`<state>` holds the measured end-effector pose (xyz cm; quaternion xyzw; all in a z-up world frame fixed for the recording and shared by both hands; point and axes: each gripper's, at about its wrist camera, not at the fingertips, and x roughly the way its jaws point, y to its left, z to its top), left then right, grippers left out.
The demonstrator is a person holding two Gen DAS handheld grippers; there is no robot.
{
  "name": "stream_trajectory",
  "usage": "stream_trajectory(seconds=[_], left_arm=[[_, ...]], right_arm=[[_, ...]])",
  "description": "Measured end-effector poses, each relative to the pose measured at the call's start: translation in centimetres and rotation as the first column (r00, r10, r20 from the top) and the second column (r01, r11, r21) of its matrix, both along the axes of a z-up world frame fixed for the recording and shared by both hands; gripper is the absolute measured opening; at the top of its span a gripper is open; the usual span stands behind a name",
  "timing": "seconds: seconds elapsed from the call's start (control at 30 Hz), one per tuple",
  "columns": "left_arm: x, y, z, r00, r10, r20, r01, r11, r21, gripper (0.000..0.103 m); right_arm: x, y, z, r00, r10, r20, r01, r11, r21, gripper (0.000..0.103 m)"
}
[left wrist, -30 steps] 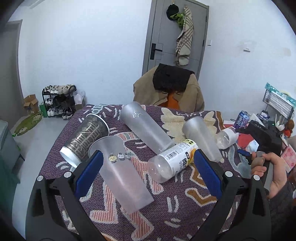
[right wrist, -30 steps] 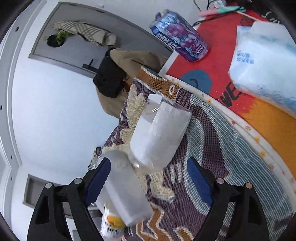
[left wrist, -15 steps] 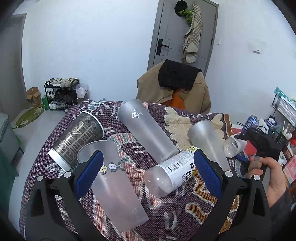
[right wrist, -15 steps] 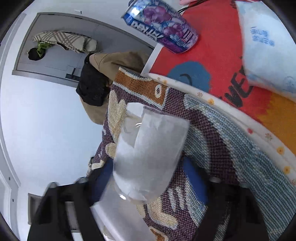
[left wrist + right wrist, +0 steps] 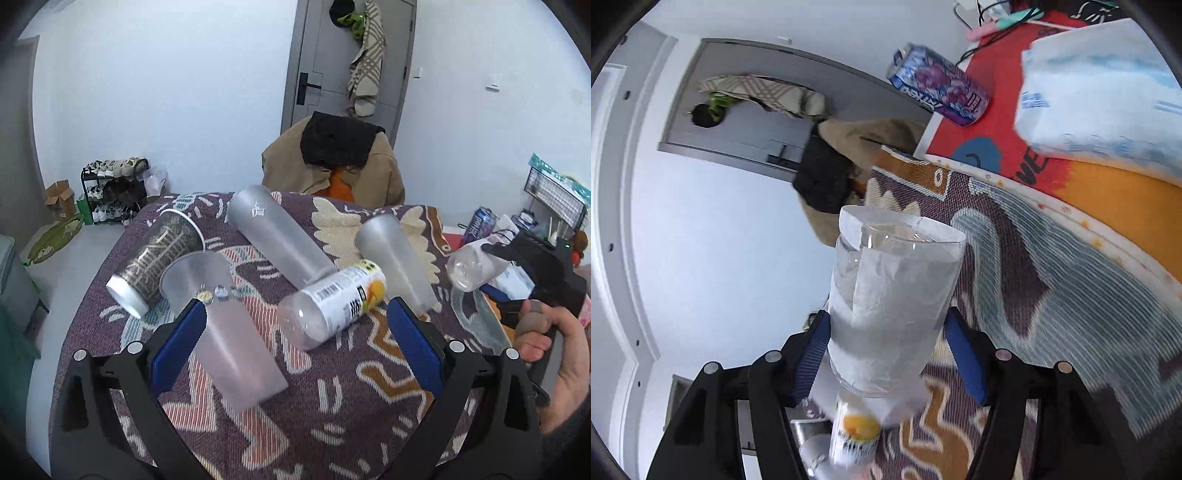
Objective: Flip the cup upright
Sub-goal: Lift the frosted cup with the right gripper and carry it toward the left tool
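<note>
My right gripper [image 5: 886,354] is shut on a clear plastic cup with a white paper wrap [image 5: 890,310] and holds it lifted and tilted above the patterned cloth; it also shows in the left wrist view [image 5: 476,266]. My left gripper [image 5: 295,332] is open and empty above the cloth. Under it lie a frosted cup [image 5: 221,325] and a labelled clear bottle-cup [image 5: 332,306]. A dark patterned cup [image 5: 155,266], a long frosted cup [image 5: 280,240] and another frosted cup [image 5: 395,266] lie on their sides further off.
The table has a purple patterned cloth [image 5: 332,406]. A red mat [image 5: 997,140] with a blue drink can [image 5: 938,88] and a white plastic packet [image 5: 1100,96] lies to the right. A chair draped with coats [image 5: 332,162] stands behind the table.
My right gripper closed on the wrapped clear cup and lifted it off the cloth. My left gripper drew back and rose slightly, still open.
</note>
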<state>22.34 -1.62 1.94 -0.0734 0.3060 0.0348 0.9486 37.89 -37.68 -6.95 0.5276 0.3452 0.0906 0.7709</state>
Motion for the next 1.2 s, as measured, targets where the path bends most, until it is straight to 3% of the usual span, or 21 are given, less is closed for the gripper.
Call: stream_trajectory(seconds=[0.17, 0.57, 0.9, 1.2], left_arm=[[-2.2, -0.3, 0.5, 1.0, -0.01, 0.003, 0.01, 1.0, 0.014, 0.097], [-7.2, -0.7, 0.4, 0.998, -0.053, -0.033, 0.053, 0.998, 0.019, 0.097], [-10.1, -2.3, 0.2, 0.99, -0.126, -0.066, 0.13, 0.989, 0.068, 0.097], [-11.6, -1.8, -1.5, 0.983, -0.136, -0.123, 0.144, 0.988, 0.062, 0.097]], right_arm=[[-4.3, -0.8, 0.0, 0.999, 0.017, 0.031, -0.019, 0.998, 0.061, 0.063], [-12.9, -1.7, 0.4, 0.985, 0.153, 0.081, -0.159, 0.985, 0.064, 0.063], [-18.3, 0.0, 1.7, 0.938, 0.327, 0.117, -0.331, 0.943, 0.017, 0.063], [-21.3, 3.6, -1.5, 0.878, 0.476, 0.045, -0.476, 0.879, 0.002, 0.064]])
